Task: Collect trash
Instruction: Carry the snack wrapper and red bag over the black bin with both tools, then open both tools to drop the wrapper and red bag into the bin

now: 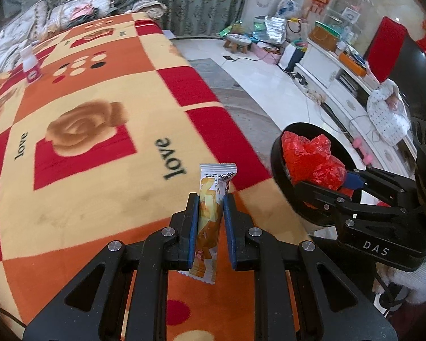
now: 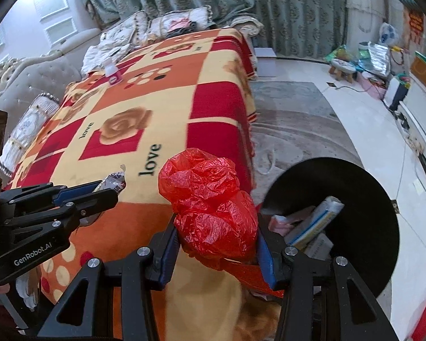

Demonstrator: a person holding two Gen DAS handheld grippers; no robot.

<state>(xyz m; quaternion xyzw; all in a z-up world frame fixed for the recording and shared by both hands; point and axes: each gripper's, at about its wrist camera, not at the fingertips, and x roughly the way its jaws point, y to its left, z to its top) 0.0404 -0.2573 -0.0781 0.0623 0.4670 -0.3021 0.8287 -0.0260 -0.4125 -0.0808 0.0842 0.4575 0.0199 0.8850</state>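
My left gripper (image 1: 210,216) is shut on a yellow and white snack wrapper (image 1: 211,199), held upright above the blanket-covered table (image 1: 99,142). In the right wrist view the same left gripper (image 2: 105,190) shows at the left with the wrapper (image 2: 115,183) sticking out of it. My right gripper (image 2: 217,236) is shut on a crumpled red plastic bag (image 2: 210,201), just left of a round black trash bin (image 2: 369,199). The bin holds cardboard boxes (image 2: 312,227). From the left wrist the red bag (image 1: 312,159) sits in front of the bin (image 1: 278,167).
A small white bottle (image 1: 30,65) with a red label stands at the table's far left. Cushions (image 2: 144,28) and a sofa (image 2: 28,76) lie behind the table. A grey rug (image 2: 292,119), a white cabinet (image 1: 340,85) and floor clutter (image 1: 269,34) are to the right.
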